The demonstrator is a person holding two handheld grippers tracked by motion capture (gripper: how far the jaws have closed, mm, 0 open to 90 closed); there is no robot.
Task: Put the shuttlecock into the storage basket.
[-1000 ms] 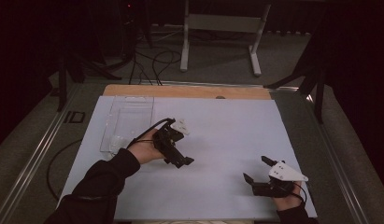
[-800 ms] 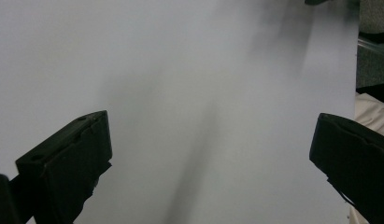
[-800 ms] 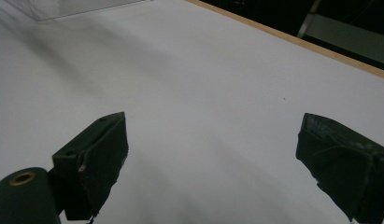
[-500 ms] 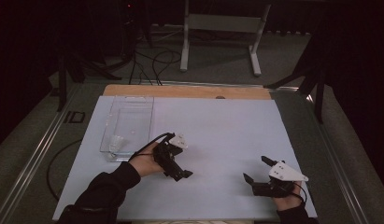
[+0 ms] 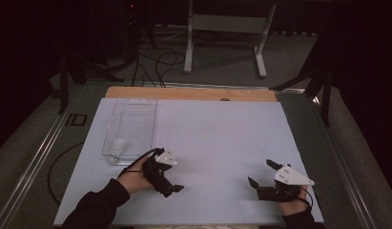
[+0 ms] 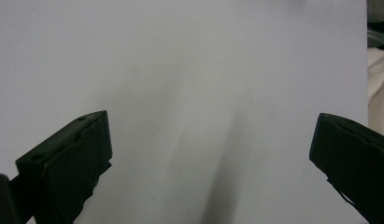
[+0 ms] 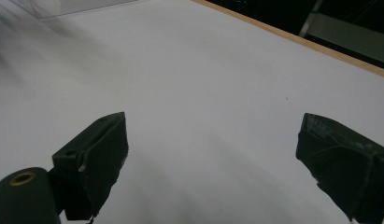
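Observation:
My left gripper (image 5: 172, 190) is held low over the white table (image 5: 217, 138) at the near left, just below the clear tray's near corner. In the left gripper view its jaws (image 6: 210, 123) stand wide apart and open over bare white surface. My right gripper (image 5: 262, 173) rests at the near right, open, jaws pointing left and away. In the right gripper view (image 7: 213, 123) nothing lies between the jaws. A clear plastic tray (image 5: 136, 112) sits at the table's left, with a small pale object (image 5: 118, 145) at its near end.
A wooden strip (image 5: 189, 93) runs along the table's far edge, seen too in the right gripper view (image 7: 297, 39). Beyond it stand a grey metal frame (image 5: 227, 24) and floor cables (image 5: 155, 59). Dark rails flank the table.
My left hand has drawn its gripper back from the tray's near end toward the near edge of the table. The right gripper has not moved.

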